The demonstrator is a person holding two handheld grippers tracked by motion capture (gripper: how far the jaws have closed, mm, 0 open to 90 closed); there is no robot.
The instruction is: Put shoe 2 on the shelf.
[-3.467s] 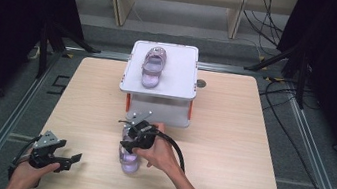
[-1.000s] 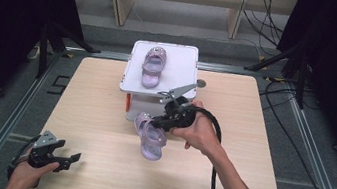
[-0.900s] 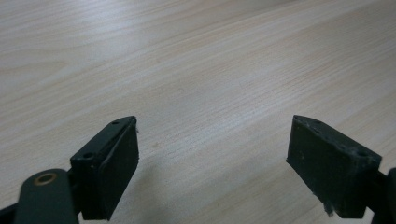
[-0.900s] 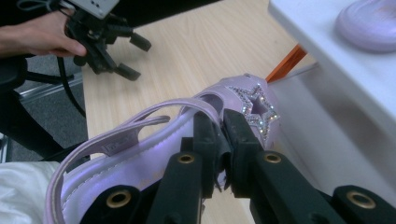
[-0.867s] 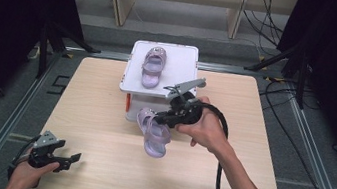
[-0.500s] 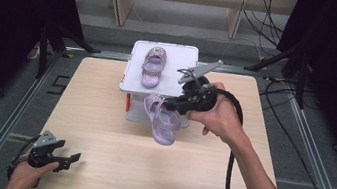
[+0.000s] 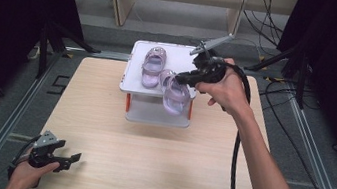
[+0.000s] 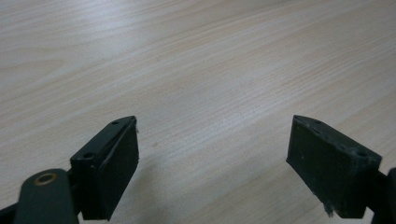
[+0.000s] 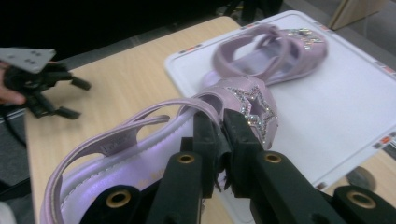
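Over the white plastic box lid's front edge, I'm hauling the second lilac star sandal, right gripper clamped on its strap, toward its parked twin; left gripper idling wide open.

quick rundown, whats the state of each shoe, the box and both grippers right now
held shoe: in the air over the box's front edge, clamped by its side strap
other shoe: lying flat on the lid
box: closed, lid on
right gripper: shut on the held shoe
left gripper: open, low over bare table
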